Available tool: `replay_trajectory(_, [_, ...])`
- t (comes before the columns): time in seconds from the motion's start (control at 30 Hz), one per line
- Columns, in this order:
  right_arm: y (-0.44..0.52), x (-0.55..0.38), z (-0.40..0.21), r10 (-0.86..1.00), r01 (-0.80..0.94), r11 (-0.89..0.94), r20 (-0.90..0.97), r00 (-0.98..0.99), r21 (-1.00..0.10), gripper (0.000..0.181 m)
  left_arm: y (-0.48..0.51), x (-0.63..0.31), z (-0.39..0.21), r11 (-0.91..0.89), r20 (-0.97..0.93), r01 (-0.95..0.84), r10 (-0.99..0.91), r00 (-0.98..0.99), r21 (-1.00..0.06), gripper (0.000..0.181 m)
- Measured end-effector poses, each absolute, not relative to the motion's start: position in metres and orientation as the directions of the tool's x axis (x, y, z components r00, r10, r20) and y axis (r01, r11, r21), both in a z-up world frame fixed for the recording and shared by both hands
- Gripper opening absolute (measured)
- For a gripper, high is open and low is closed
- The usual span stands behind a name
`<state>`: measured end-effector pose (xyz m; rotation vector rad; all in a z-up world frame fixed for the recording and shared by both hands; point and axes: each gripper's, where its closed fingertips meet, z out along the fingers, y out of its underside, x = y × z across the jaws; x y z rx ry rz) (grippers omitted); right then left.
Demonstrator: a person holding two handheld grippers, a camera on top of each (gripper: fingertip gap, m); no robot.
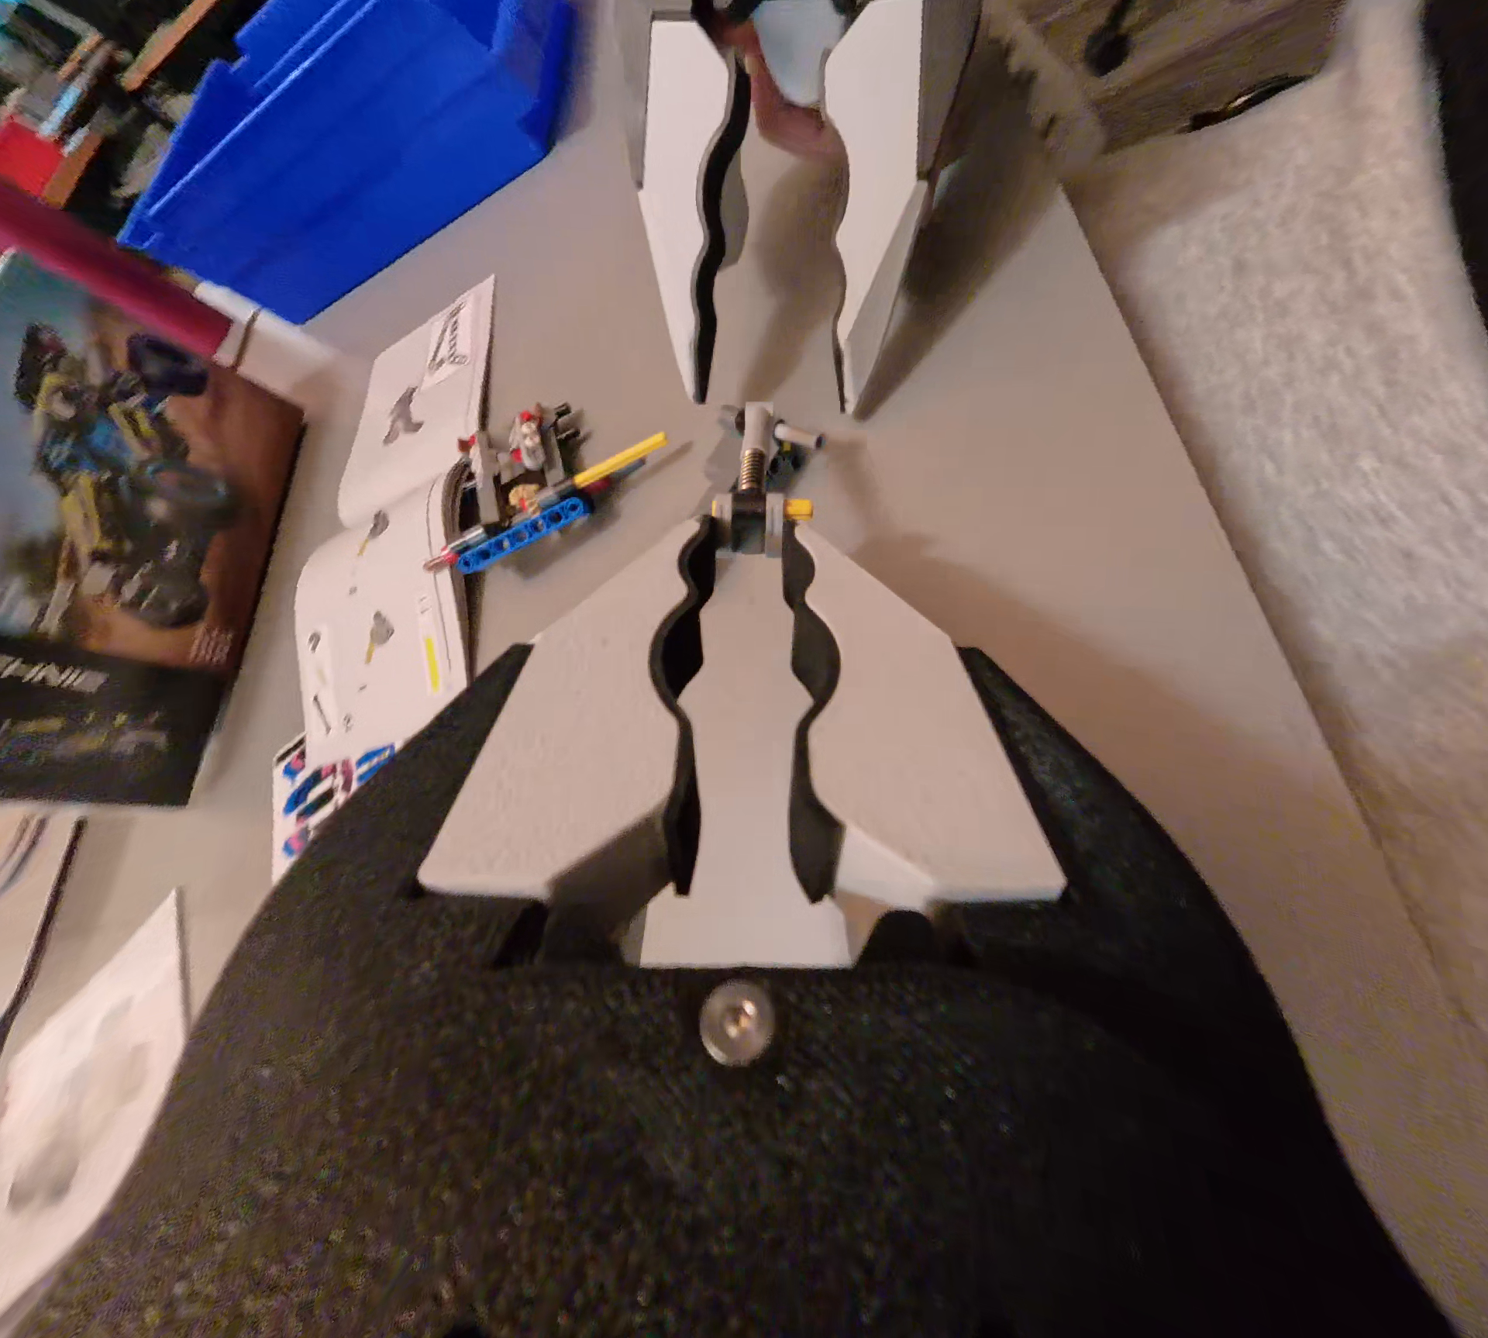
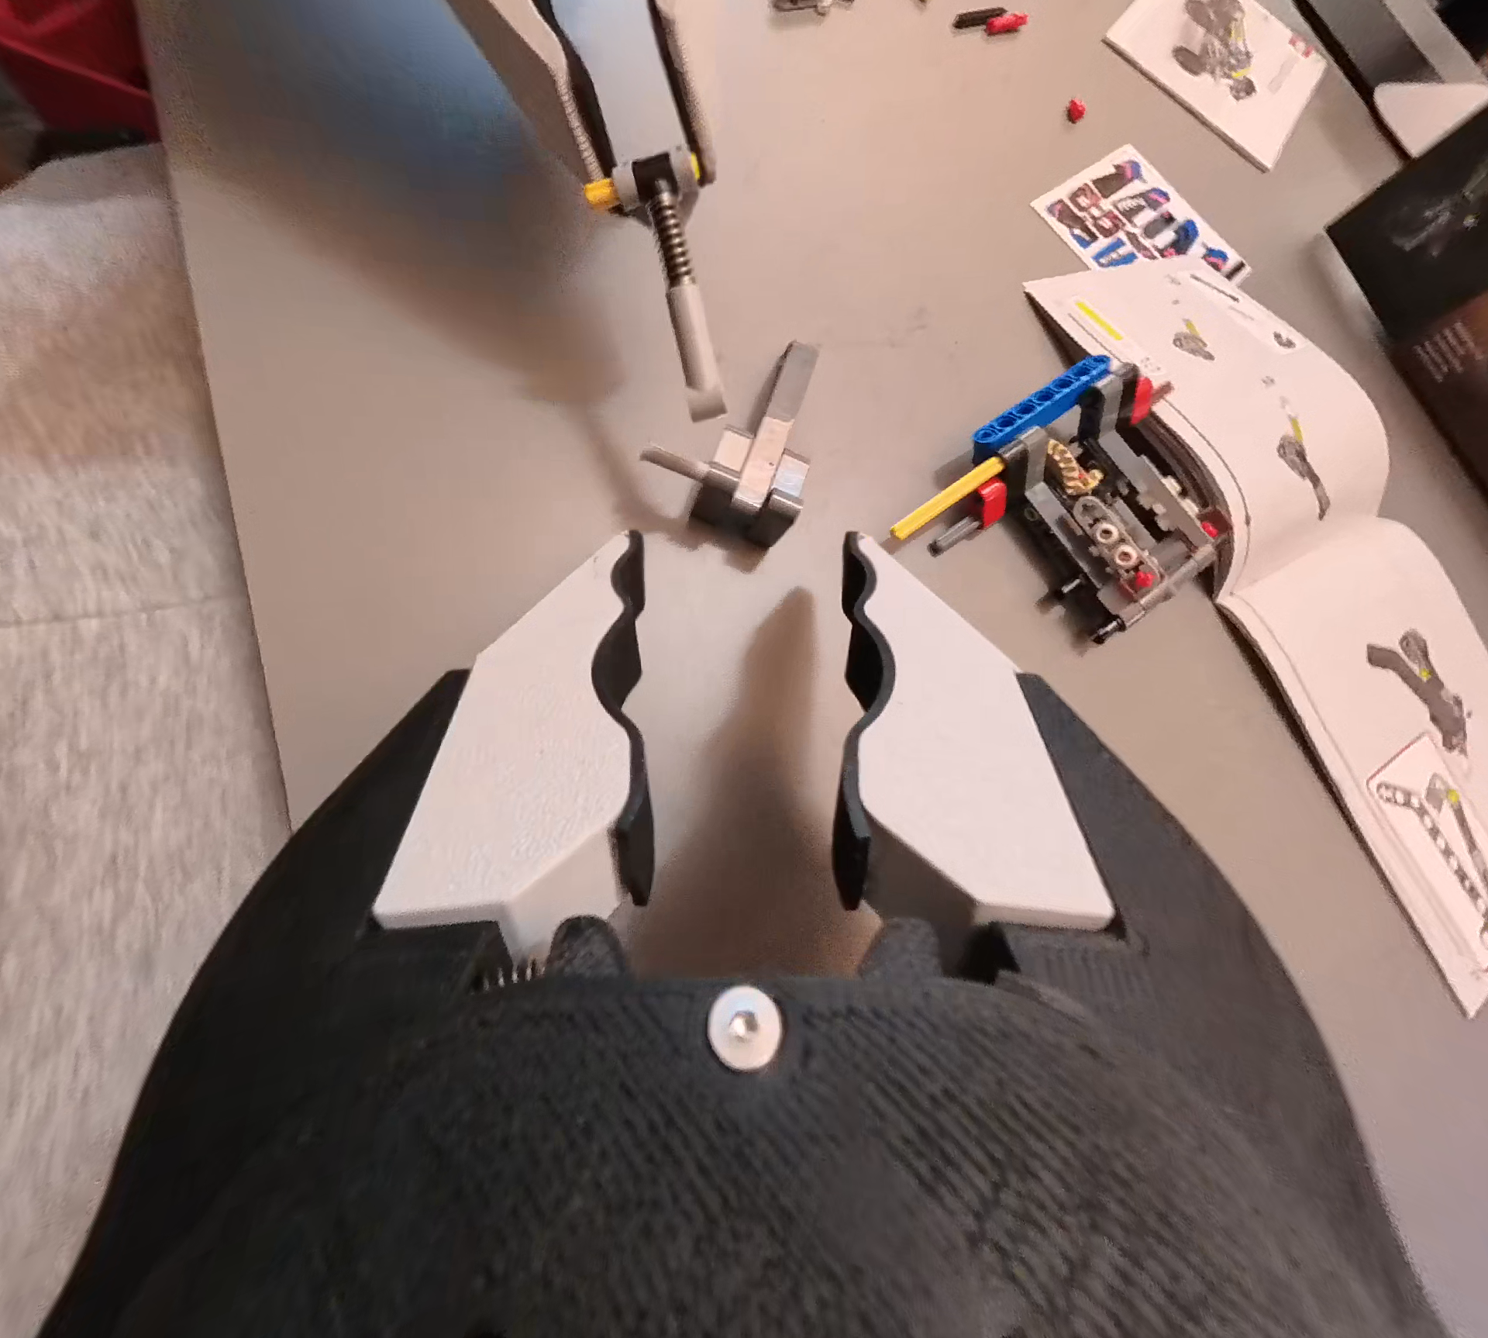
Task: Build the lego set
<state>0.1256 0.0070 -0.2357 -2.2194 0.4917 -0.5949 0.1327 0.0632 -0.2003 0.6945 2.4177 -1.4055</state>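
Meanwhile, left gripper [image 1: 749, 534] jaws clamp the shock absorber [image 1: 750, 486].

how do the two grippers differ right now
The left gripper is shut on the shock absorber, pinching its grey and black end with the yellow pin; the right gripper is open and holds nothing. The left one carries its part above the table; the right one's tips sit just short of a small grey assembly lying on it. Both have white fingers with wavy black pads.
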Motion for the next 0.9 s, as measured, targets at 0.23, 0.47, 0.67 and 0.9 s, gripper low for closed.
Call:
replay_trajectory(0.23, [0.008, 0.129, -0.232, -0.62, -0.272, -0.528, 0.146, 0.771, -0.804, 0.059, 0.05, 0.146, -0.208, 0.429, -0.172, 0.385, 0.455, -0.874, -0.818, 0.013])
replay_trajectory(0.47, [0.014, 0.128, -0.231, -0.645, -0.351, -0.457, 0.033, 0.764, -0.817, 0.053, 0.043, 0.151, -0.22, 0.429, -0.068, 0.335, 0.528, -0.846, -0.839, 0.013])
replay_trajectory(0.67, [0.01, 0.131, -0.238, -0.652, -0.381, -0.483, 0.034, 0.757, -0.788, 0.039, 0.039, 0.154, -0.228, 0.447, -0.056, 0.374, 0.578, -0.814, -0.812, 0.013])
replay_trajectory(0.9, [0.005, 0.133, -0.223, -0.653, -0.351, -0.404, -0.002, 0.757, -0.845, 0.022, 0.038, 0.159, -0.224, 0.426, -0.067, 0.404, 0.616, -0.785, -0.81, 0.013])
